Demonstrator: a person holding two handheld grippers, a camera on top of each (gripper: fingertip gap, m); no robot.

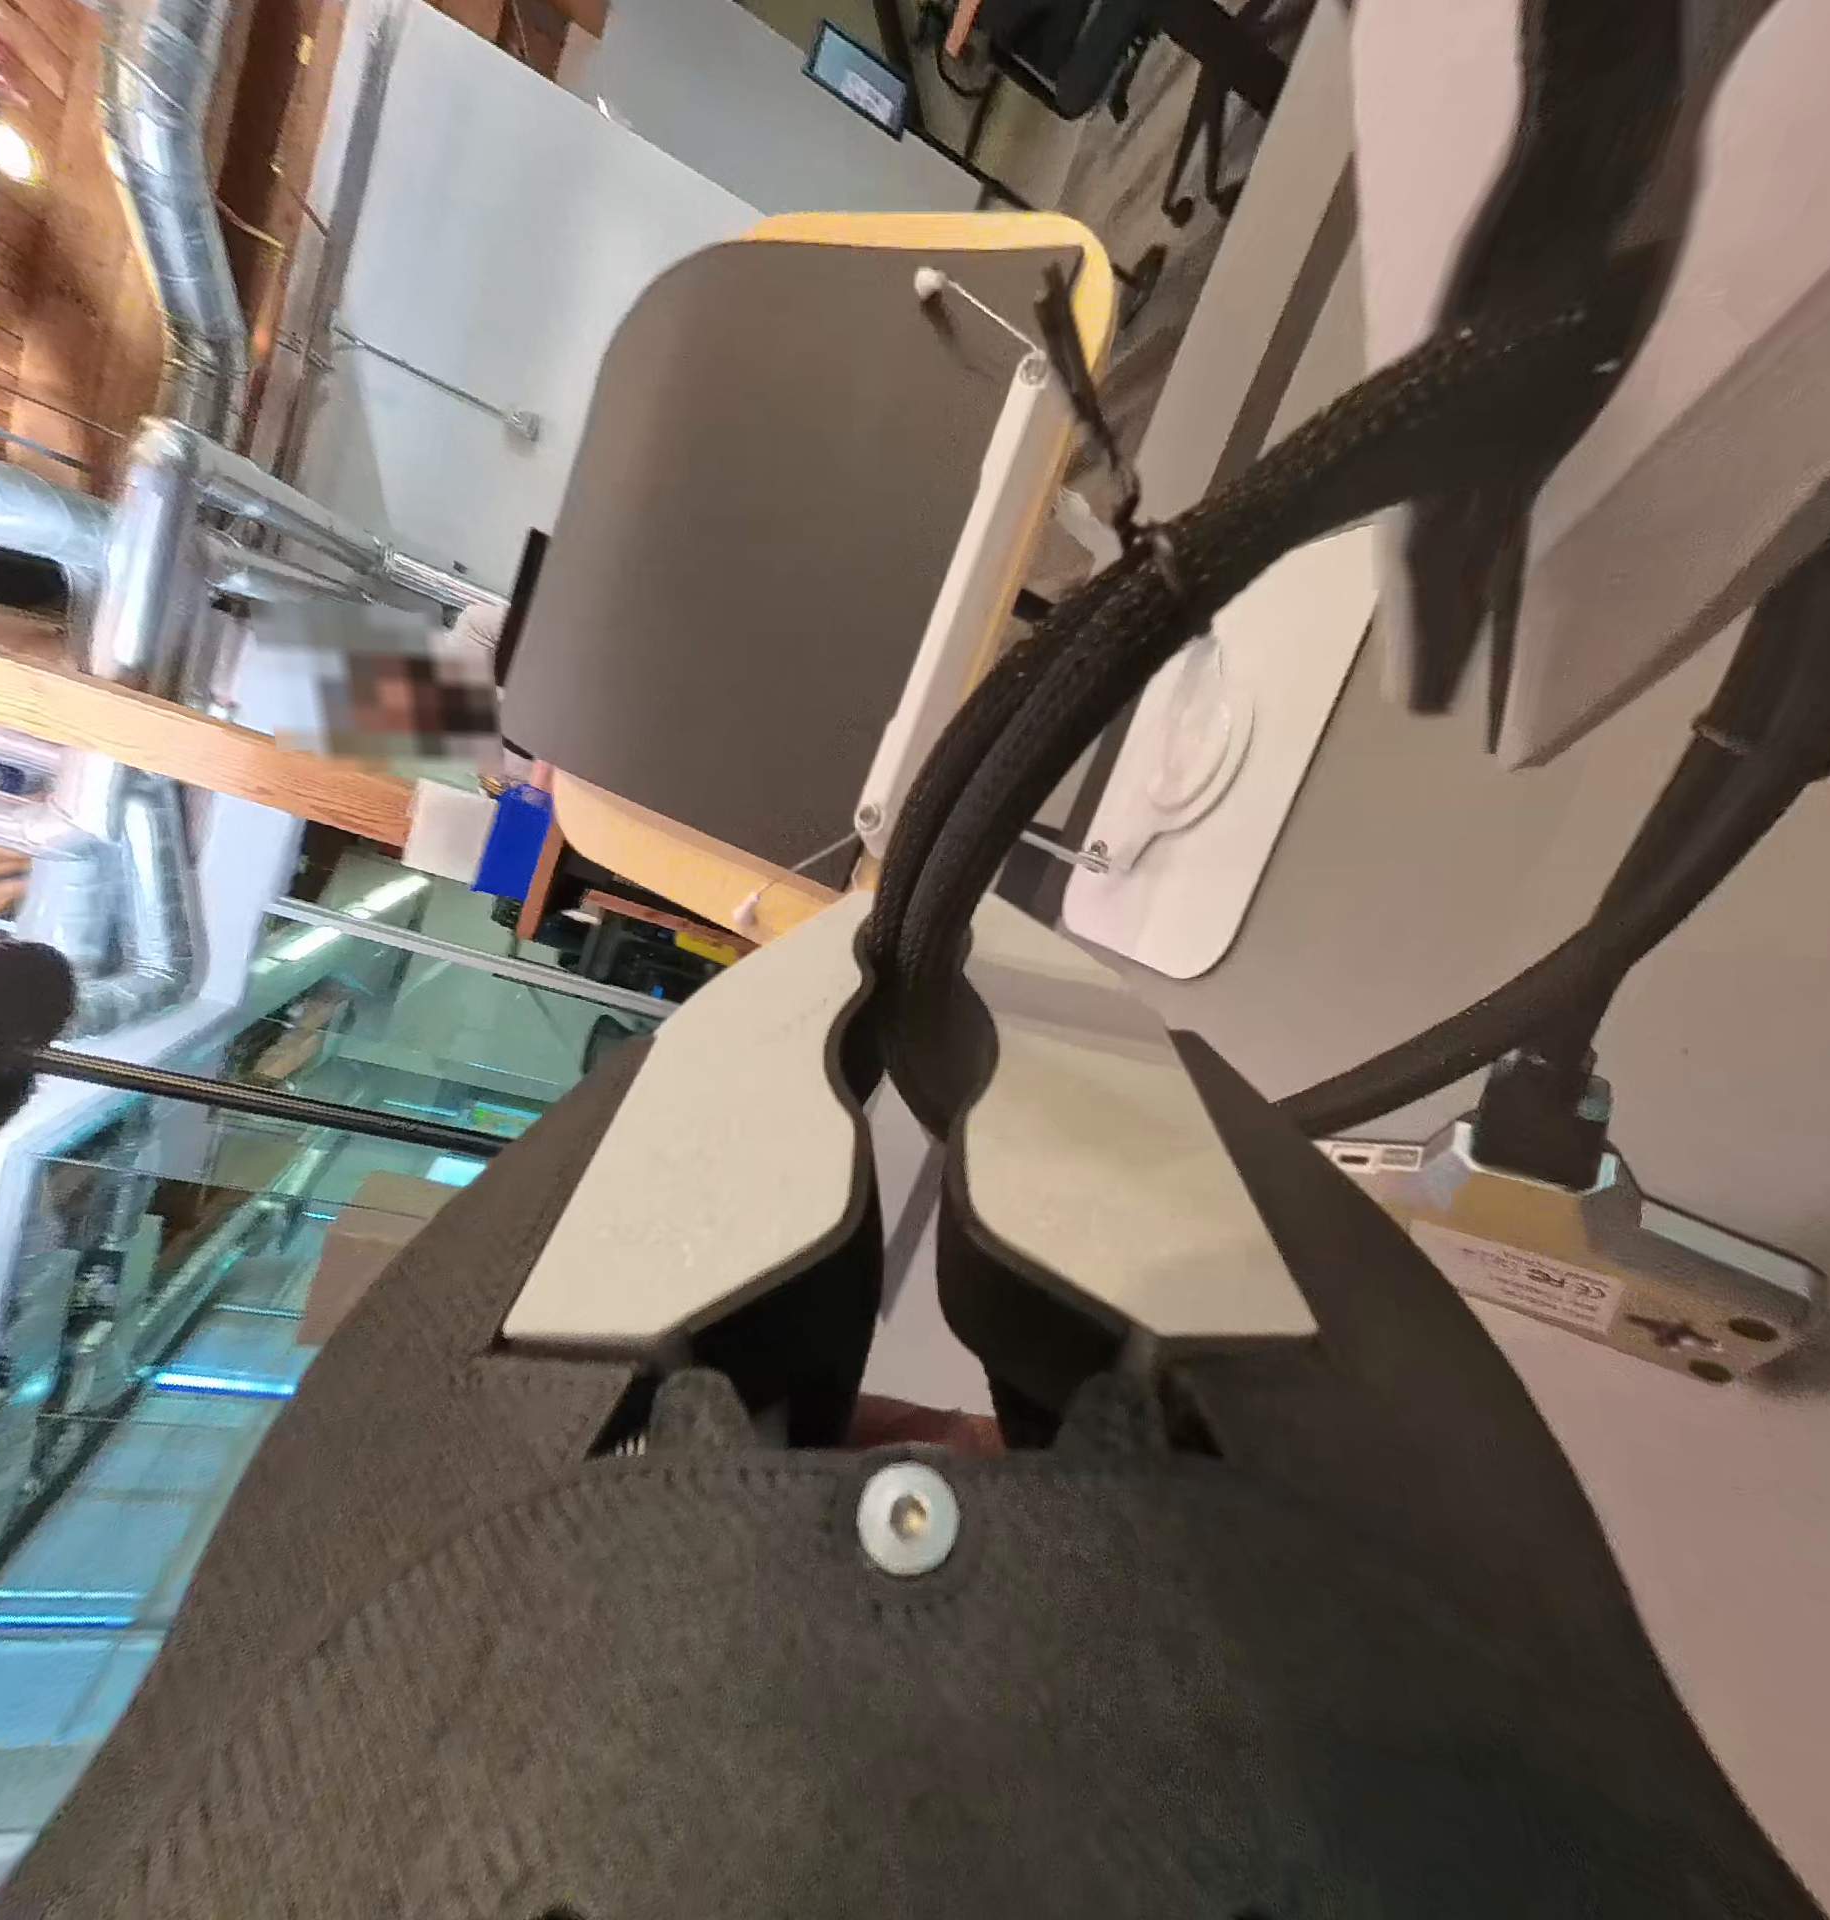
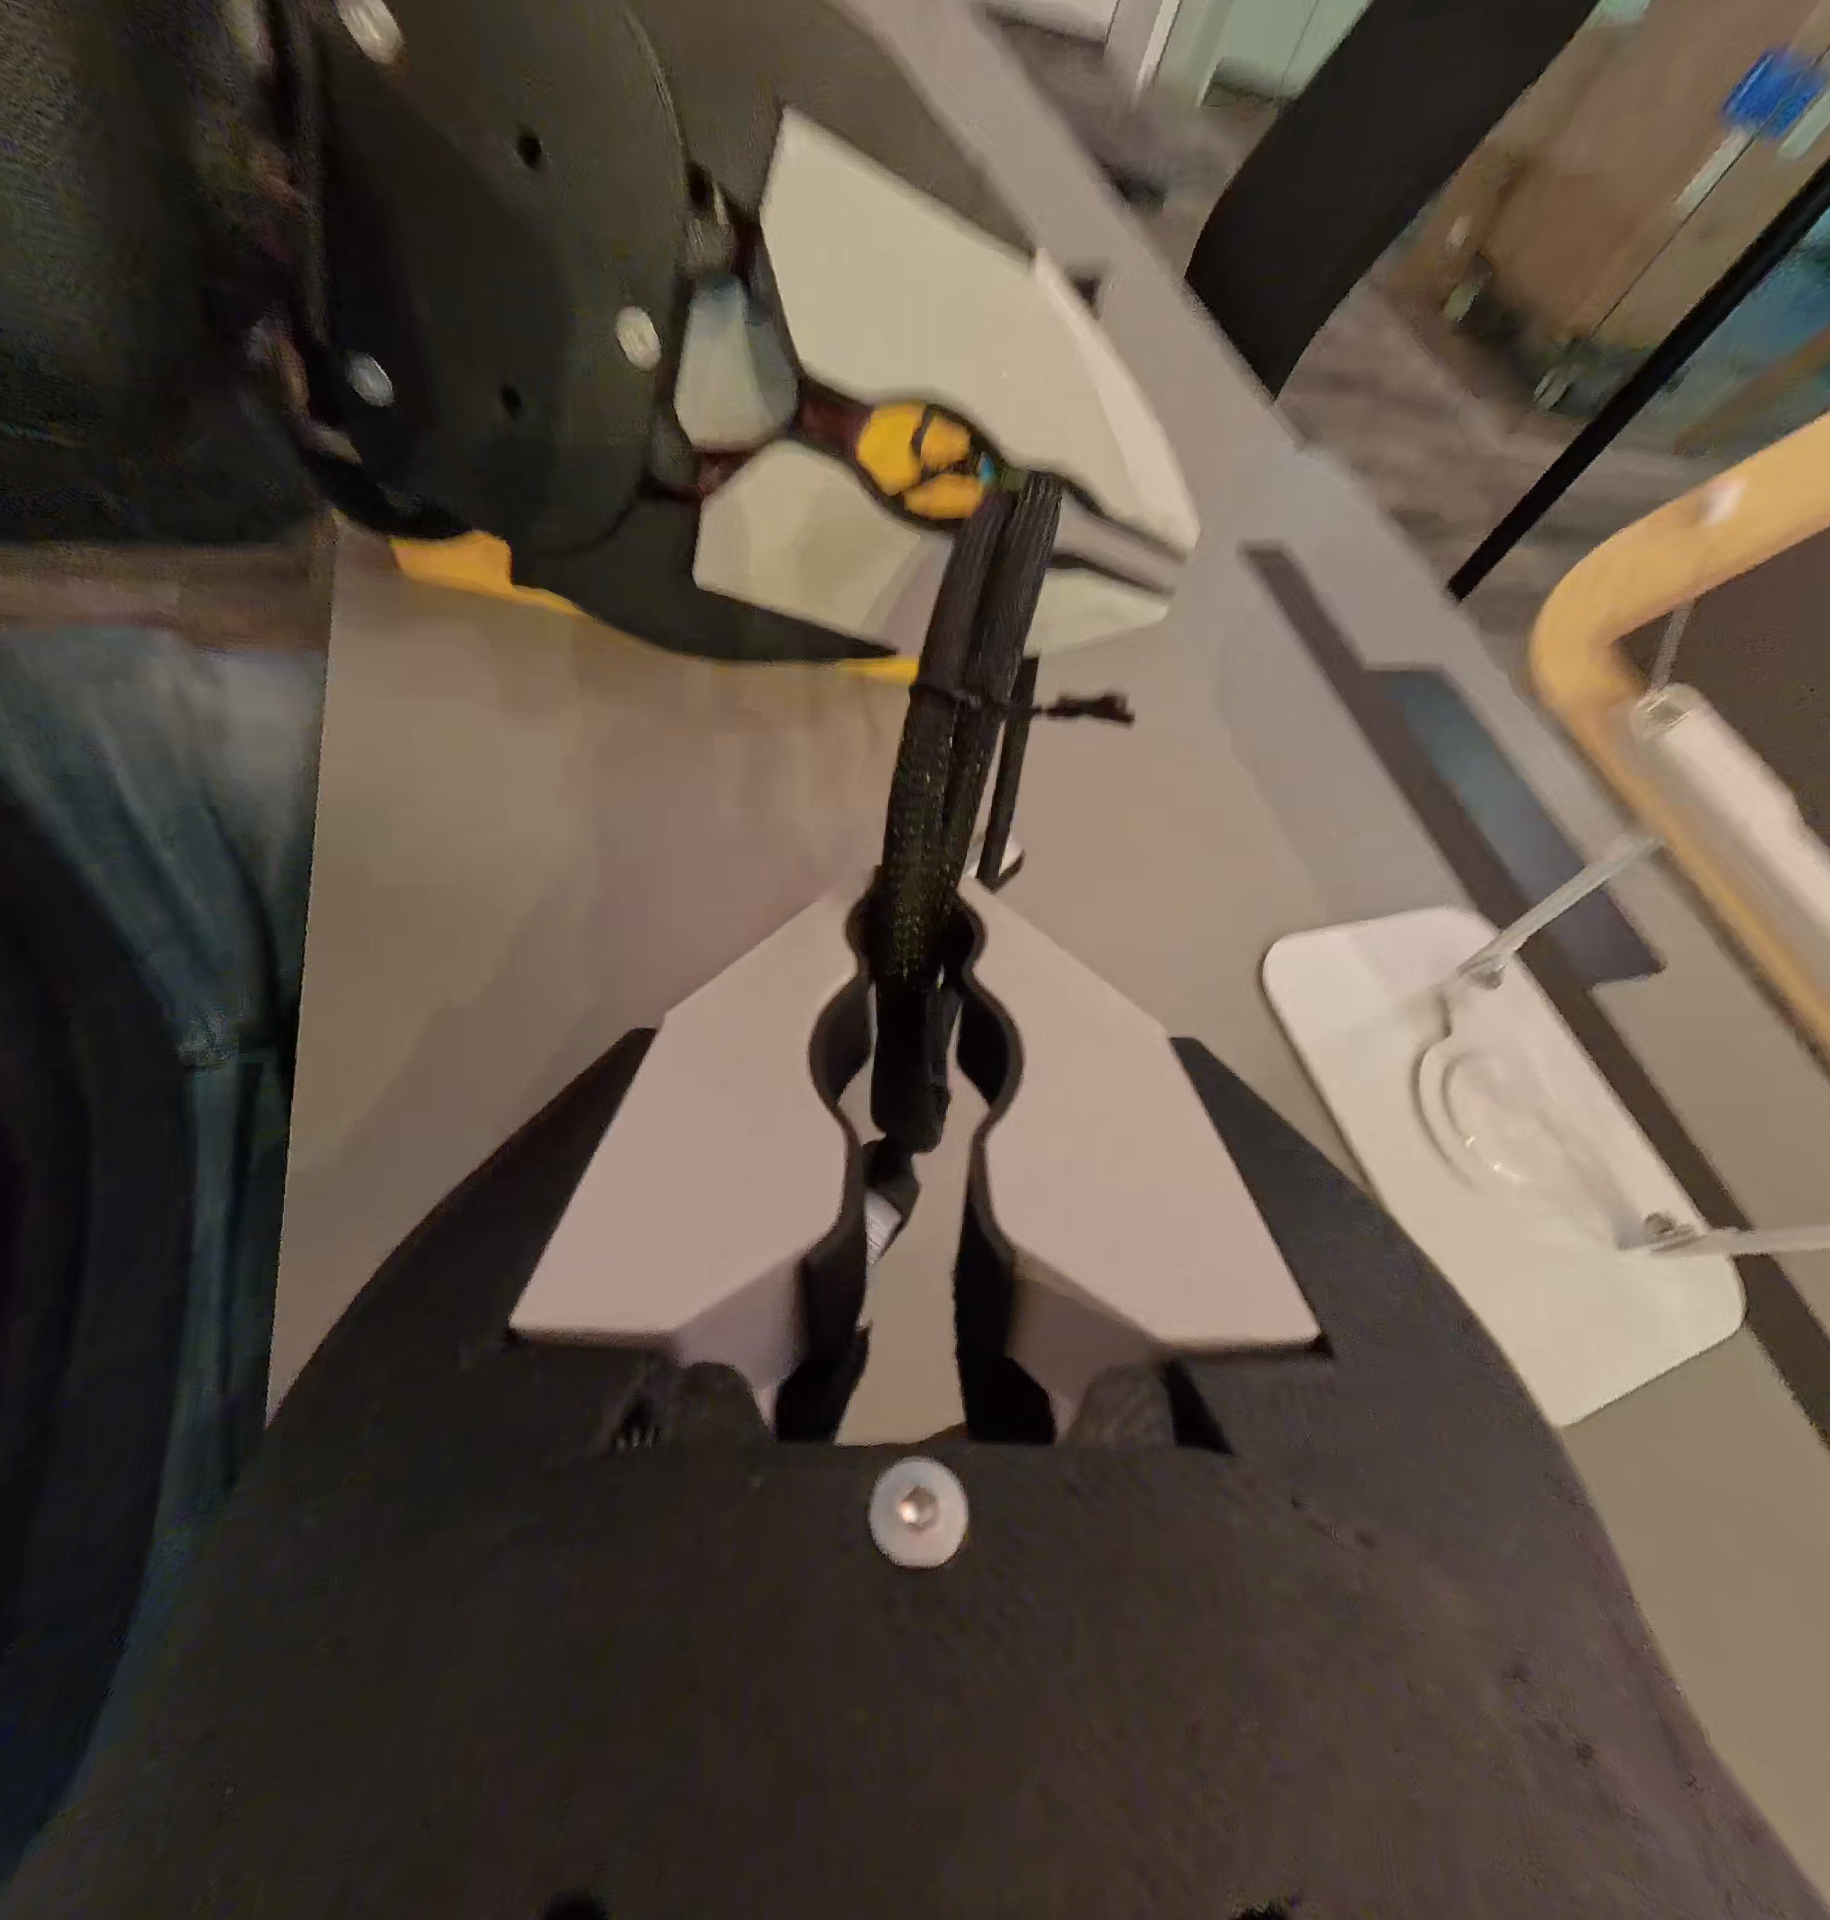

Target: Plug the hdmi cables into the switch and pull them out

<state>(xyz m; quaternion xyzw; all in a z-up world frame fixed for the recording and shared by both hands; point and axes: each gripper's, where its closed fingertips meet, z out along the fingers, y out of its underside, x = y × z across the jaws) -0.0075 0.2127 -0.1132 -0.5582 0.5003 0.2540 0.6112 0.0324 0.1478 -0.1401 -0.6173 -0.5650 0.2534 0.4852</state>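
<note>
Two black braided hdmi cables (image 1: 1004,748), tied together with a thin tie, run between both grippers above the grey table. My left gripper (image 1: 916,935) is shut on the pair. The cables arc up and right to the blurred right gripper (image 1: 1482,436). The silver switch (image 1: 1597,1247) lies on the table at the right, with one black plug (image 1: 1534,1127) seated in it and its cable leading away. In the right wrist view my right gripper (image 2: 916,914) is shut on the same cables (image 2: 921,810). The left gripper (image 2: 1056,509) holds them farther on. A black plug end (image 2: 906,1101) sits between the right fingers.
A white stand base (image 1: 1202,790) lies on the table beyond the grippers; it also shows in the right wrist view (image 2: 1493,1153). It carries a wood-rimmed dark panel (image 1: 786,520) on thin wires. A person's trouser leg (image 2: 111,935) is at the table's left edge. Spacing between my two grippers at the tips: around 8 centimetres.
</note>
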